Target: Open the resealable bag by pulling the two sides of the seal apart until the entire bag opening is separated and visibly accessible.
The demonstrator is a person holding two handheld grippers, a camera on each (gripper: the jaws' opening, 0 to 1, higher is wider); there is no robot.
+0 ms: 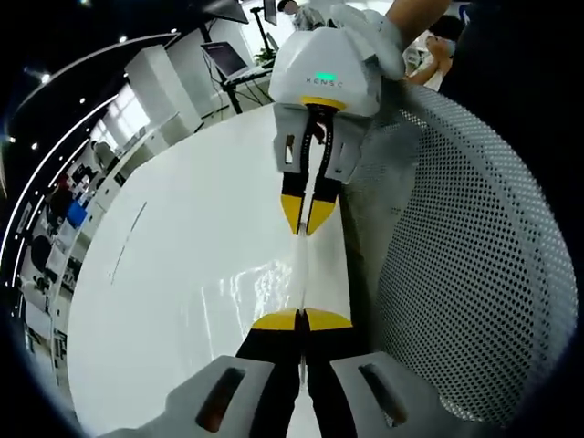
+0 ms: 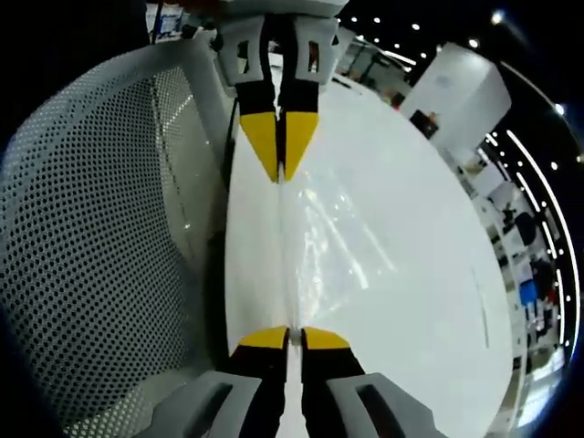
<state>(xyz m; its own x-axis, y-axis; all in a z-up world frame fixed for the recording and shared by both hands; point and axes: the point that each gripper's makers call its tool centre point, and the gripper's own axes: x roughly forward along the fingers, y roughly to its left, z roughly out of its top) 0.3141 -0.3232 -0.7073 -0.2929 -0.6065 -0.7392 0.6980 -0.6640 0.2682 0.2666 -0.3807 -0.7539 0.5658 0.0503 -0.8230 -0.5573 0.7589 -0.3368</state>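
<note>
Left tool (image 1: 301, 319): nearest in the left gripper view, yellow tips clamped on one end of the bag's top edge.
Right tool (image 2: 288, 338): nearest in the right gripper view, likewise pinched on the opposite end; seen facing in the other view (image 1: 307, 219).
Resealable bag (image 1: 274, 278): clear film stretched taut between the two tools, just above the white counter (image 1: 182, 274); seal runs as a thin line between the tips.
Progress: seal looks closed along its length; no gap visible. Both grips set, the whole pulling-apart likely remains.
Edges: perforated white chair back (image 1: 474, 274) close beside the bag, on one side.
Open room: broad bare counter on the other side; office furniture far beyond.
</note>
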